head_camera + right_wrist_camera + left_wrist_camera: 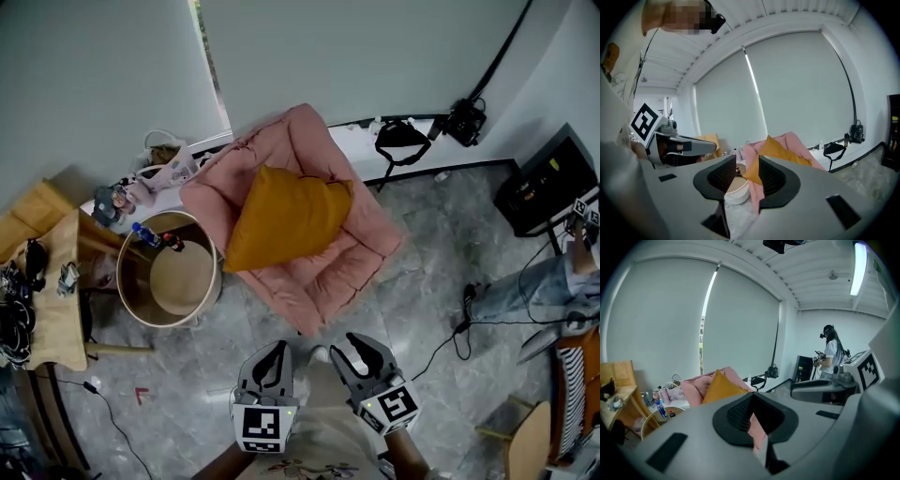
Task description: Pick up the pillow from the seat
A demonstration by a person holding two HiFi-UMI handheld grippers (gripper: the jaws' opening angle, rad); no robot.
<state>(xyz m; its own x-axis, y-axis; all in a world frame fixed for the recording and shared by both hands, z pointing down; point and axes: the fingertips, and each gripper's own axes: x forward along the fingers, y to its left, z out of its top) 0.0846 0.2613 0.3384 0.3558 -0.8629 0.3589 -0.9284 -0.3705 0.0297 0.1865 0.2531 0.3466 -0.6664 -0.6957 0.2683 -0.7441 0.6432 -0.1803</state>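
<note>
Mustard pillow (286, 217) is lying on the pink armchair (366, 246). Left gripper (274, 354) is hovering clenched, empty; right gripper (359, 349) is hovering released, empty.

Cloth pillow (286, 217), plush seat (339, 267), glossy stone floor (422, 319)

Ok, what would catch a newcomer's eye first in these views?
The mustard-yellow square fabric pillow propped on the pink padded armchair stands out first. Left of it in the head view sits a round wood-rimmed side table. The left gripper and right gripper hover short of the chair, at that view's bottom edge.
</note>
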